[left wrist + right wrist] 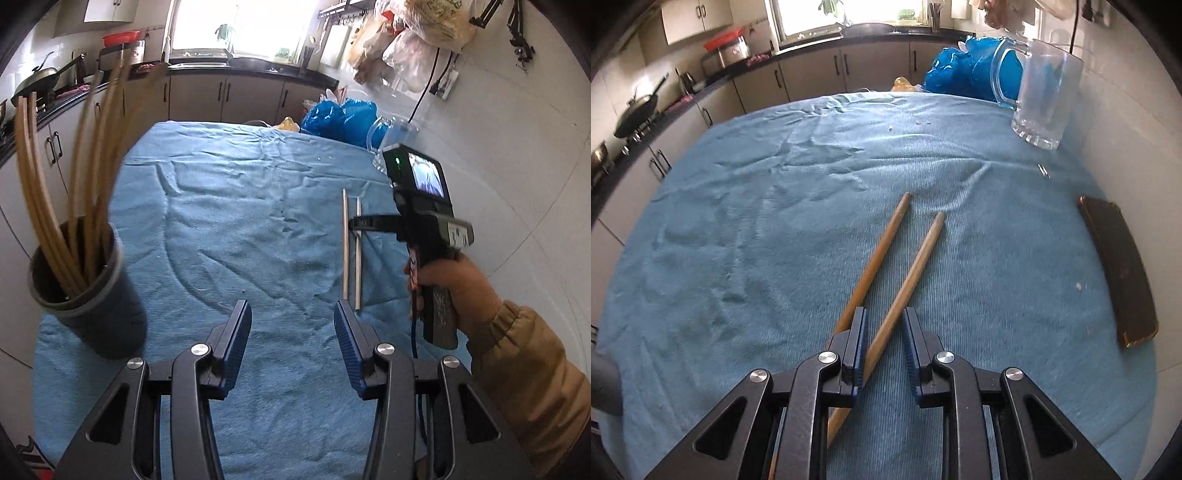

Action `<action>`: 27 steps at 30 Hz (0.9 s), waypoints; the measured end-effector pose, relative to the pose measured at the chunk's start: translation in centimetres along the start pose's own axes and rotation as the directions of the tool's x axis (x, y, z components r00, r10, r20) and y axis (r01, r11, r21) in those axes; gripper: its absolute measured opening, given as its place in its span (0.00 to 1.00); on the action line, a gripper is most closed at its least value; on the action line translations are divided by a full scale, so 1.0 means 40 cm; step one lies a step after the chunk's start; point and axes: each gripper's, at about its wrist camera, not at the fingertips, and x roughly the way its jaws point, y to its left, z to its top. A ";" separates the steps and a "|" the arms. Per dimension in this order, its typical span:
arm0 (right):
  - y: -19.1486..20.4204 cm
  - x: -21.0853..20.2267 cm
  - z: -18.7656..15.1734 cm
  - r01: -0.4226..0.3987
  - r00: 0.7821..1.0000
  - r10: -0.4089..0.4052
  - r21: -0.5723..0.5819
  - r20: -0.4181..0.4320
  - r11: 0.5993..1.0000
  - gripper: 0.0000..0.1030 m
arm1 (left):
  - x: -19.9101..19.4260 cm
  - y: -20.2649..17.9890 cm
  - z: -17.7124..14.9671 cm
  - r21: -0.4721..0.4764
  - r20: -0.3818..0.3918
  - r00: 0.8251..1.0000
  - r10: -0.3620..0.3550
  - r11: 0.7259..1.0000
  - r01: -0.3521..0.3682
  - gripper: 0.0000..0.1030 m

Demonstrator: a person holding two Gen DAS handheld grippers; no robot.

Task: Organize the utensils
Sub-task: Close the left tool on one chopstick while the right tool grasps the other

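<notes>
At the far left of the desk, a dark cup [99,314] is standing on the blue cloth [221,221], holding a bundle of wooden chopsticks [37,206] that are fanning upward and leaning left. Just right of it, the left tool [291,306] is hovering over bare cloth, released, with nothing between its blue pads. Further right, a loose pair of chopsticks [351,251] is lying side by side on the cloth, well apart from the cup. The right tool [885,314] is pointing down at them, gripped by a hand [454,291] in a tan sleeve [524,362]. Its jaws are standing narrow around one chopstick [916,258], which is touching the left pad while a gap is showing beside the right pad, so it is not clenched. The other chopstick [882,243] is passing outside the left finger. Toward the wall, a glass mug [1045,103] is standing upright and a dark flat object [1119,273] is lying on the cloth.
</notes>
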 end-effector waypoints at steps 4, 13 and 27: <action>-0.028 0.003 0.011 0.003 0.999 -0.002 0.026 -0.034 1.000 0.08 | 0.050 -0.028 0.009 -0.002 -0.041 0.999 -0.013 1.000 0.013 0.44; -0.176 -0.072 -0.100 -0.034 0.998 0.037 0.076 -0.043 0.997 0.08 | 0.235 -0.155 0.029 0.104 -0.111 0.993 0.035 0.994 -0.024 0.44; -0.215 -0.097 -0.142 -0.107 0.993 0.112 0.127 -0.029 0.986 0.08 | 0.399 -0.207 0.072 0.151 -0.244 0.963 0.115 0.985 -0.080 0.05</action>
